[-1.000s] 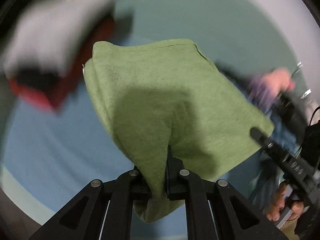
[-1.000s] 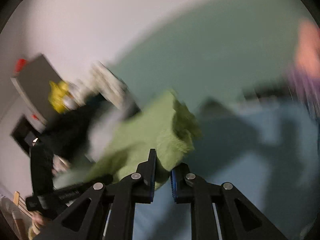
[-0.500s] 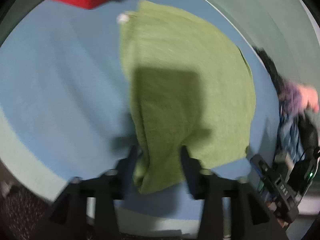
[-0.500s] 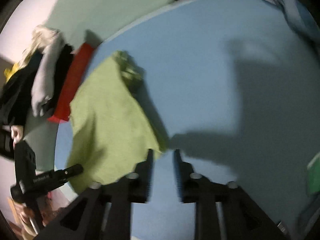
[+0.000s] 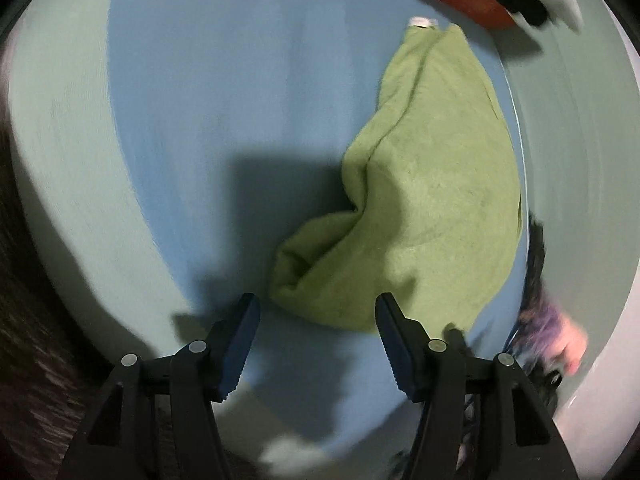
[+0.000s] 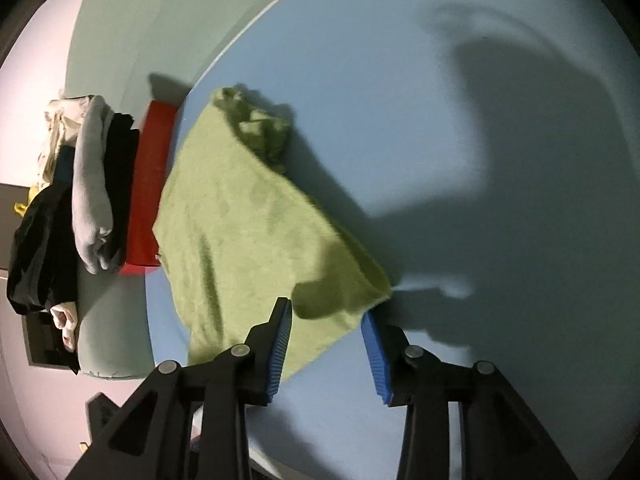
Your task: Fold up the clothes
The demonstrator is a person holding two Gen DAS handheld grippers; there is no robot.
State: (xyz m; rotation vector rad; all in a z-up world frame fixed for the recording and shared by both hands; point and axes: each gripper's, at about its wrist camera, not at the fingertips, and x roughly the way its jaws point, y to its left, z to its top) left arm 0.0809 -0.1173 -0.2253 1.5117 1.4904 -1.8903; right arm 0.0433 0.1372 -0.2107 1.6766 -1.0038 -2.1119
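Lying loosely doubled on the blue tabletop [image 6: 460, 128], the green cloth [image 6: 240, 220] has one end bunched near the far edge. Both the left claw [image 5: 316, 320] and right claw [image 6: 326, 320] stand released, jaws having just been opening, nothing pinched. Smoothing that bunched corner before regripping should square the fold.

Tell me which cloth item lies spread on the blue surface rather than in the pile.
The green towel; the grey and black garments sit heaped beside the red box.
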